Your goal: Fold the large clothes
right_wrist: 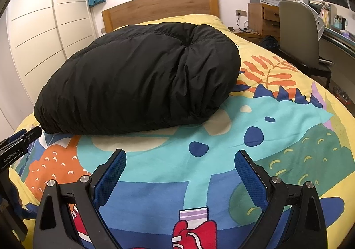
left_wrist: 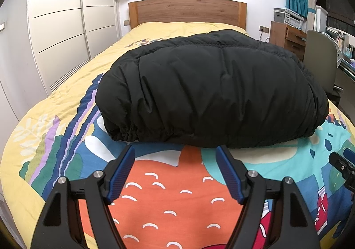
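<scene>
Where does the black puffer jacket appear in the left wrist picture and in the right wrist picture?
Left wrist: the black puffer jacket fills the centre, just beyond the open left gripper.
Right wrist: it lies centre-left, beyond the open right gripper.
Shared landmark: the wooden headboard, behind the jacket in both views.

Left gripper [left_wrist: 175, 152]: matte black arms, angular with triangular cut-outs, silver round screws at the pivots, ribbed blue pads [left_wrist: 121, 177]. Right gripper [right_wrist: 180, 159]: same black frame, silver screws, blue mesh-textured pads [right_wrist: 109, 179]. White "GenRobot.AI" lettering on the left one's side.
</scene>
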A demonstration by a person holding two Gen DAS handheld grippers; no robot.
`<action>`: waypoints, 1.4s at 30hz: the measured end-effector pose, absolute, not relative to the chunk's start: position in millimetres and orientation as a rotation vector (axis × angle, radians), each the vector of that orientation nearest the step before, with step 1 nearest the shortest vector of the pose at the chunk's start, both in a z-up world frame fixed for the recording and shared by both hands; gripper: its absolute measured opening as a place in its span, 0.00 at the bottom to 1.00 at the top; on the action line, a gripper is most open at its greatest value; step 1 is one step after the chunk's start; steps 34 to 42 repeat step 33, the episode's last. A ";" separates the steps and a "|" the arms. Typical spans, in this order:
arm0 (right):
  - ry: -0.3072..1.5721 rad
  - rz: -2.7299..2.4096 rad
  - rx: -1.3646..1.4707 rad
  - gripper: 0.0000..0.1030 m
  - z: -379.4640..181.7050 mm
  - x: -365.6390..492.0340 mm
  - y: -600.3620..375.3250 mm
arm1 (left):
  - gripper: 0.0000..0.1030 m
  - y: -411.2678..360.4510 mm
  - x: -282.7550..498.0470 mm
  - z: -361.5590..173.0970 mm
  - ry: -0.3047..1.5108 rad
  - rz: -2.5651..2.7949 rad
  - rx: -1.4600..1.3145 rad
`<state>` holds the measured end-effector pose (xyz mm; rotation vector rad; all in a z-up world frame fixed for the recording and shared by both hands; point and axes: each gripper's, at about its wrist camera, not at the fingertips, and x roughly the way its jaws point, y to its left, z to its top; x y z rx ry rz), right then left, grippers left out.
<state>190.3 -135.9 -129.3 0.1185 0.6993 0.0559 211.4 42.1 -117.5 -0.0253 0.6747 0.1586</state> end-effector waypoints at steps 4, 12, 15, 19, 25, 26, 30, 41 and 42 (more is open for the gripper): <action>0.701 0.053 0.117 0.94 -130.0 189.4 -137.4 | 0.72 42.8 211.9 -117.8 0.676 0.158 -0.020; 0.707 0.045 0.122 0.94 -132.3 187.9 -140.7 | 0.72 43.7 213.7 -119.4 0.681 0.161 -0.016; 0.711 0.044 0.121 0.94 -133.3 188.4 -140.7 | 0.72 43.6 213.8 -119.5 0.680 0.160 -0.013; 0.715 0.046 0.118 0.94 -134.5 189.1 -140.2 | 0.72 43.2 214.0 -119.9 0.682 0.161 -0.008; 0.715 0.045 0.117 0.94 -134.8 189.2 -140.0 | 0.72 43.3 213.6 -120.1 0.681 0.162 -0.003; 0.715 0.045 0.118 0.94 -134.6 189.2 -140.0 | 0.72 42.9 213.4 -120.1 0.681 0.162 -0.002; 0.715 0.045 0.117 0.94 -134.5 189.3 -140.2 | 0.72 43.2 213.3 -120.4 0.685 0.163 -0.002; 0.715 0.045 0.116 0.94 -134.6 189.2 -140.3 | 0.72 43.7 213.9 -121.6 0.691 0.161 -0.004; 0.715 0.045 0.116 0.94 -134.6 189.2 -140.3 | 0.72 43.7 213.9 -121.6 0.691 0.161 -0.004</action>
